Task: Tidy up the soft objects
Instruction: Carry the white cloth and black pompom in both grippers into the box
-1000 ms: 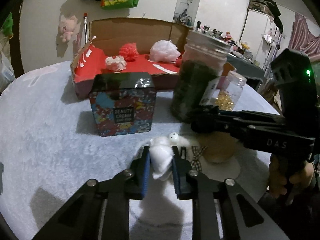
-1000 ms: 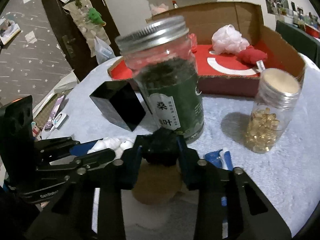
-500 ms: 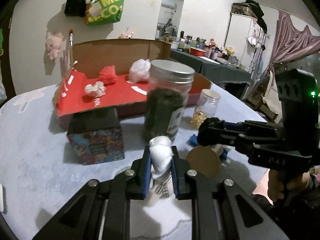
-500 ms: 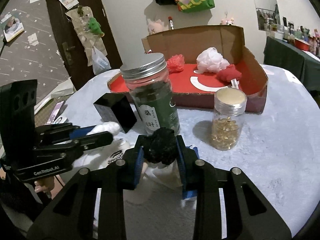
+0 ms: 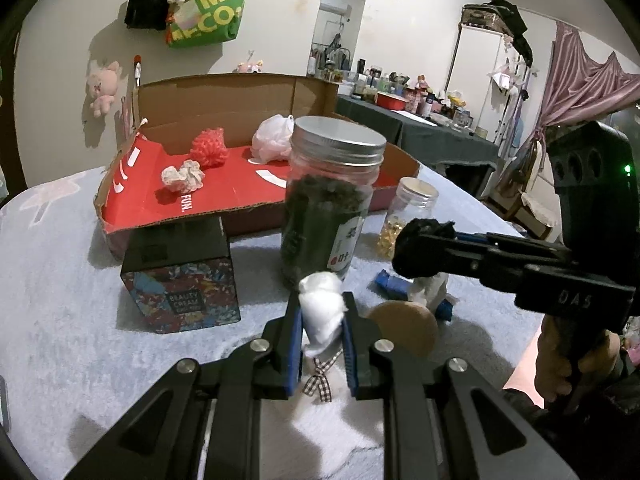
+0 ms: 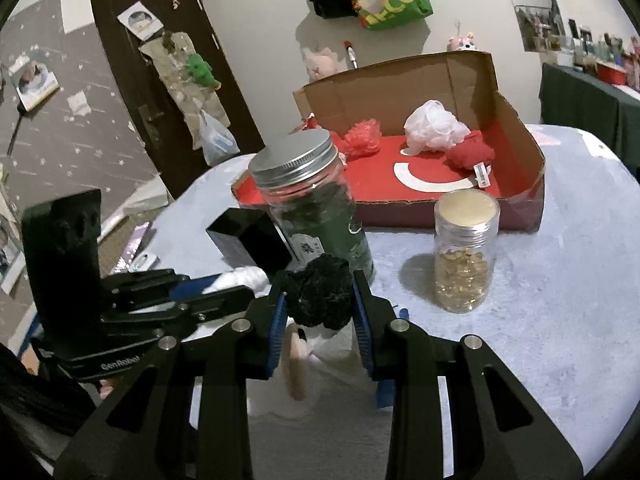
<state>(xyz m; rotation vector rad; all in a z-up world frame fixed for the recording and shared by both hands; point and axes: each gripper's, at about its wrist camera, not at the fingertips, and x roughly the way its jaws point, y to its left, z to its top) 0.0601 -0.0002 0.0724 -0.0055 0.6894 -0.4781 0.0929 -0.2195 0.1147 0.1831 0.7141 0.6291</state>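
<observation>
Left wrist view: white plush toy (image 5: 322, 308), judged light, soft and compressible, clamped at mid-body between the left gripper (image 5: 321, 320) fingers, lifted above the table (image 5: 60, 300), its checked bow dangling below. Right wrist view: black fluffy ball (image 6: 320, 296), likewise judged light and squashy, pinched centrally between the right gripper (image 6: 320, 312) fingers, short of the cardboard box (image 6: 520, 152).
</observation>
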